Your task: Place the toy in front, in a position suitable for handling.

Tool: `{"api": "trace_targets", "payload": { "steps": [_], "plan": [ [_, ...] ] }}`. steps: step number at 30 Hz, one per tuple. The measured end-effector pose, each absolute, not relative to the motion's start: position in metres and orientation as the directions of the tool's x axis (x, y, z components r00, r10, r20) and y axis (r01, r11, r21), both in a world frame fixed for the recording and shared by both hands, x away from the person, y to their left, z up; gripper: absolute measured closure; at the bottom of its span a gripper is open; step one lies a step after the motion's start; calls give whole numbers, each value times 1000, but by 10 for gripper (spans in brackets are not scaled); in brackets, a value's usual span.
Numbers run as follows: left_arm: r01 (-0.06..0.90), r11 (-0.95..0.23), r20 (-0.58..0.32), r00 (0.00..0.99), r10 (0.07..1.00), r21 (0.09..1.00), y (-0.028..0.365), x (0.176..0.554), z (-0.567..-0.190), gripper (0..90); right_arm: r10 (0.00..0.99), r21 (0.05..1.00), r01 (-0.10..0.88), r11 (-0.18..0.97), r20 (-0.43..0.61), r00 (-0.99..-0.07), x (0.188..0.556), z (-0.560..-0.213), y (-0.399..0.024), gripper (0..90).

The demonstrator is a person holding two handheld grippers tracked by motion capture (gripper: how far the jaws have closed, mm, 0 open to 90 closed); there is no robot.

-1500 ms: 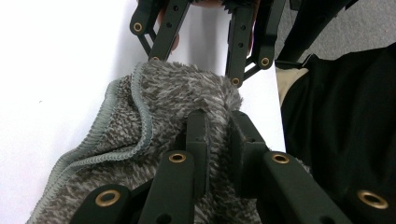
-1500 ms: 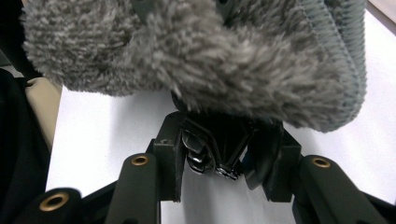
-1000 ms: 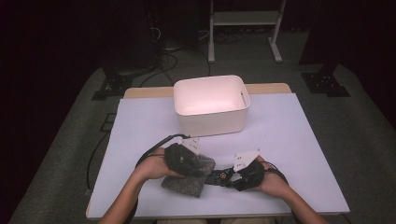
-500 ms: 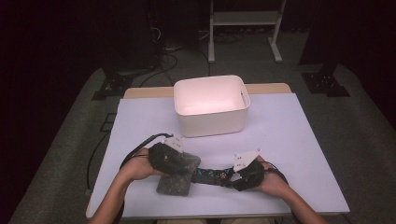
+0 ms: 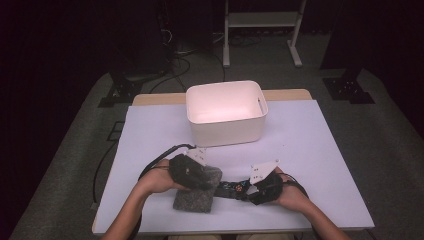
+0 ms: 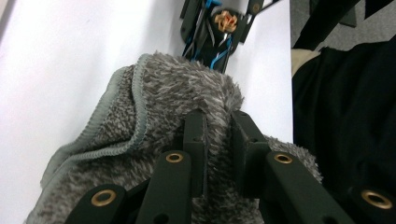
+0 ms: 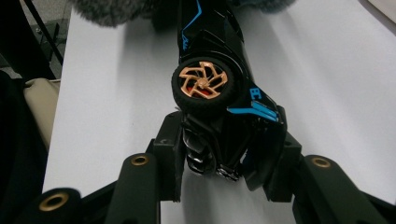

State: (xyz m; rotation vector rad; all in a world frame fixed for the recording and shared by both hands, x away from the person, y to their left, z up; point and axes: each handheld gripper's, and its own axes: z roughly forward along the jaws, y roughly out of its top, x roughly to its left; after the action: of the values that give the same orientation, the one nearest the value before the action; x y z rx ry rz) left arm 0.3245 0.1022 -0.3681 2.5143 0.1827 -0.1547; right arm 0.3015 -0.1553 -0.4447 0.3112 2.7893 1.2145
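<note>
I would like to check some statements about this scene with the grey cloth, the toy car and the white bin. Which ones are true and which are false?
1. The left gripper is shut on the grey fuzzy cloth. True.
2. The right gripper holds a white cup. False: its jaws clamp one end of the black toy car, which has blue stripes and a copper-coloured wheel.
3. The white bin has the toy car inside it. False: the car lies on the table, in front of the bin.
4. The cloth touches the table beside the car. True.
5. The bin stands between the two grippers. False: it stands farther back, beyond both.
</note>
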Motion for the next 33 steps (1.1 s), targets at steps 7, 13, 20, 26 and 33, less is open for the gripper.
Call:
{"api": "trace_targets", "payload": {
  "steps": [7,13,20,26,33],
  "plan": [
    [98,-821,-142,990,20,563,60,325,-367,780,215,729,152,668,7,-977,302,-446,-154,564],
    [50,-823,-141,989,-37,566,28,325,-368,780,217,730,153,666,7,-976,301,-446,-154,564],
    [59,-824,-138,990,-23,563,35,326,-369,779,219,730,155,666,7,-976,300,-446,-154,564],
    [120,-808,-144,989,44,577,69,327,-369,779,218,732,153,664,6,-976,301,-447,-154,564],
    [180,-777,-151,982,110,603,109,326,-367,774,219,732,155,663,8,-976,302,-447,-154,563]
  ]
}}
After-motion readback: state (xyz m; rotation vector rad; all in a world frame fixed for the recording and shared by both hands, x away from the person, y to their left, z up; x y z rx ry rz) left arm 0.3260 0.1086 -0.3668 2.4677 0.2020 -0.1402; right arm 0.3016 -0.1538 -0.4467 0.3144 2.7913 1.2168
